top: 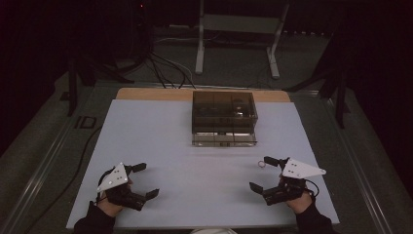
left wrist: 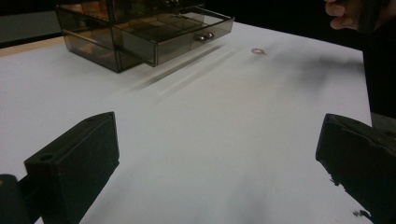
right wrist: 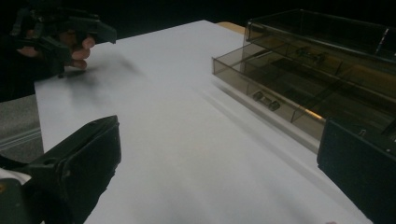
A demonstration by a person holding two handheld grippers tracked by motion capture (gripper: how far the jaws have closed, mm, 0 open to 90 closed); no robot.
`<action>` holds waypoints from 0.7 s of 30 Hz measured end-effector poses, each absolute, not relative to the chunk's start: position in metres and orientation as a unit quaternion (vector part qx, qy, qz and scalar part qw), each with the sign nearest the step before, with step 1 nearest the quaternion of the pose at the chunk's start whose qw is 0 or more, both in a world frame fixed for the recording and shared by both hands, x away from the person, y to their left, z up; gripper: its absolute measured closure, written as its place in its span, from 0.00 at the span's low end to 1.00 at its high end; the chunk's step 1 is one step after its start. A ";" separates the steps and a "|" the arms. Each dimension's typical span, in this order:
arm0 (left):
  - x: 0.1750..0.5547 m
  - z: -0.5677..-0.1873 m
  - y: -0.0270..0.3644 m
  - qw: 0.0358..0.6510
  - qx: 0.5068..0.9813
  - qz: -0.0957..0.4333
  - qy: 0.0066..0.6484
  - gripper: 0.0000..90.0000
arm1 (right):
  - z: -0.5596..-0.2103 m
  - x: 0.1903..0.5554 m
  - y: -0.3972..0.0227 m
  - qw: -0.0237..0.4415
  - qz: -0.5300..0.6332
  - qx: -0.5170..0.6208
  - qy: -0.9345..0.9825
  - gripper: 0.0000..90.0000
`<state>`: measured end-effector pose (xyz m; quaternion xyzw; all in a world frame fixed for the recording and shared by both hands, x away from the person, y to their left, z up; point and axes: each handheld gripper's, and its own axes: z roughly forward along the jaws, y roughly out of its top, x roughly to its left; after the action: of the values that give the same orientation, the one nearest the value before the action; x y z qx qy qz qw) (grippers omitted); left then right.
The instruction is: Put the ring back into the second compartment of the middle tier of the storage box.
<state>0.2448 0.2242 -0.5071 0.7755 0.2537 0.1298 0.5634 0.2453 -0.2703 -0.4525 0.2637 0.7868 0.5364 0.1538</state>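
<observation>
- Resting low on the white worktop (top: 160,126), left claw (top: 141,180) and right claw (top: 265,173) gape empty.
- Small ring (top: 262,164) lies just beside the right claw, likely bound for the smoky box's (top: 224,112) pulled-out drawer (top: 224,139).

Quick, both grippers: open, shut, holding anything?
Left gripper: open, holding nothing.
Right gripper: open, holding nothing; ring lies near its far jaw.

Two black jaws of the right gripper (right wrist: 217,172) rise from the lower corners of the frame, wide apart, with nothing between them. Behind them lies a white table (right wrist: 187,140). At the upper right stands a smoky clear box (right wrist: 327,60), its lower drawer (right wrist: 261,79) pulled out. At the upper left, the left gripper (right wrist: 60,32) is held by a hand.
</observation>
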 end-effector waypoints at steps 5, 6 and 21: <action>0.244 -0.507 0.224 0.564 0.775 0.131 0.254 0.01 | -0.448 0.250 -0.271 0.159 0.537 0.262 0.786 0.00; 0.244 -0.507 0.224 0.564 0.775 0.132 0.254 0.01 | -0.447 0.250 -0.271 0.160 0.538 0.262 0.785 0.00; 0.244 -0.507 0.224 0.560 0.778 0.131 0.252 0.01 | -0.434 0.262 -0.279 0.182 0.539 0.267 0.778 0.00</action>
<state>0.2442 0.2237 -0.5072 0.7784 0.2517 0.1311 0.5599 0.2616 -0.2786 -0.4343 0.2670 0.7775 0.5395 0.1820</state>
